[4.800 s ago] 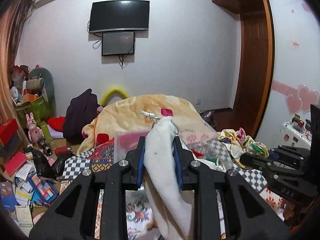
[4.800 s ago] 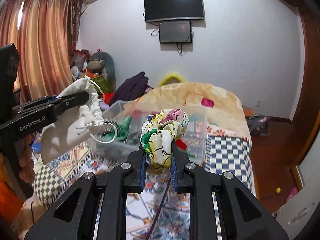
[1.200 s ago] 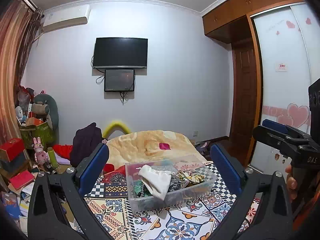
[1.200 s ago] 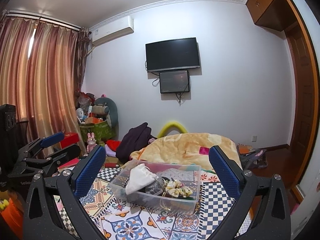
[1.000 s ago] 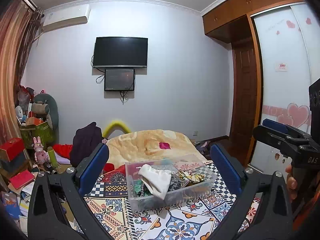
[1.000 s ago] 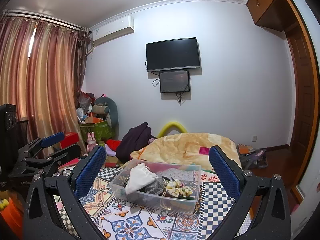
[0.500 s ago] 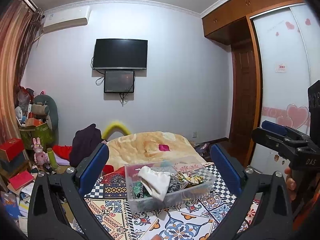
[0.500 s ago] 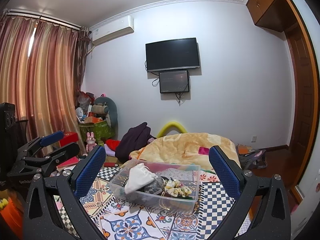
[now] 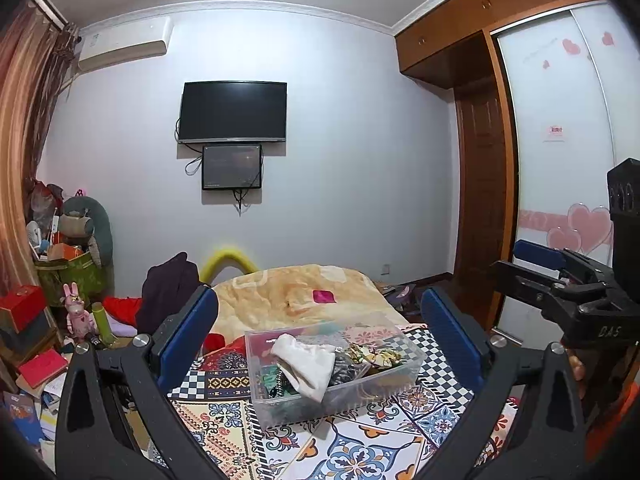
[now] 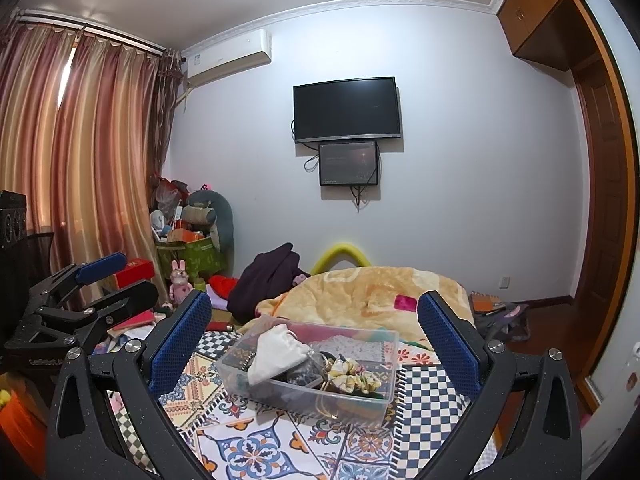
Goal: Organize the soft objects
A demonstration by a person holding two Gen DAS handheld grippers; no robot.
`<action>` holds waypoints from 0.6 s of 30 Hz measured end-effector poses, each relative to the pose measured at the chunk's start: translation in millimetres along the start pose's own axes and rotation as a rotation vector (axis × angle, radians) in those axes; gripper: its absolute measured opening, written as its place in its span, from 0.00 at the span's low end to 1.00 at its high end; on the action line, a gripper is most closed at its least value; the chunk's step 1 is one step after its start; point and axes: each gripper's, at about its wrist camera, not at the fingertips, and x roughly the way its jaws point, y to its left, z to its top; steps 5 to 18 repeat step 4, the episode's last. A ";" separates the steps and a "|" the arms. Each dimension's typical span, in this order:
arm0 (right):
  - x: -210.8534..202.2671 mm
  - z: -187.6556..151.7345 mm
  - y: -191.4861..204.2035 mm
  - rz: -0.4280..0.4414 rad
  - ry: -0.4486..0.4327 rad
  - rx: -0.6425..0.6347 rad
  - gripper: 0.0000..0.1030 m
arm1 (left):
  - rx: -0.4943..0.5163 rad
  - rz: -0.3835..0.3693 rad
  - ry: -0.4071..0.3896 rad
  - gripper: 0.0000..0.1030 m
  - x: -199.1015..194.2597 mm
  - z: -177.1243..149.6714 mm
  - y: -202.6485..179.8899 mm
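Both tools are seen with fingers spread wide and nothing held: left gripper (image 9: 318, 338), right gripper (image 10: 314, 338). At lower centre of each frame, a clear bin (image 9: 412, 364) contains the white drawstring pouch (image 9: 306, 364) and floral scrunchie (image 10: 354, 378), resting on a patterned cloth (image 10: 256, 448).

a bed (image 9: 360, 452) covered in a patterned patchwork sheet carries a clear plastic bin (image 9: 396, 376) near its middle; a rumpled yellow blanket (image 9: 296, 296) lies just behind the bin.
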 end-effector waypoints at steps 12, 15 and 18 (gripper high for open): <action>0.0 0.1 -0.2 0.000 0.000 0.001 1.00 | -0.002 -0.005 0.002 1.00 0.0 1.2 -0.1; 0.0 0.1 -0.2 0.000 0.000 0.001 1.00 | -0.002 -0.005 0.002 1.00 0.0 1.2 -0.1; 0.0 0.1 -0.2 0.000 0.000 0.001 1.00 | -0.002 -0.005 0.002 1.00 0.0 1.2 -0.1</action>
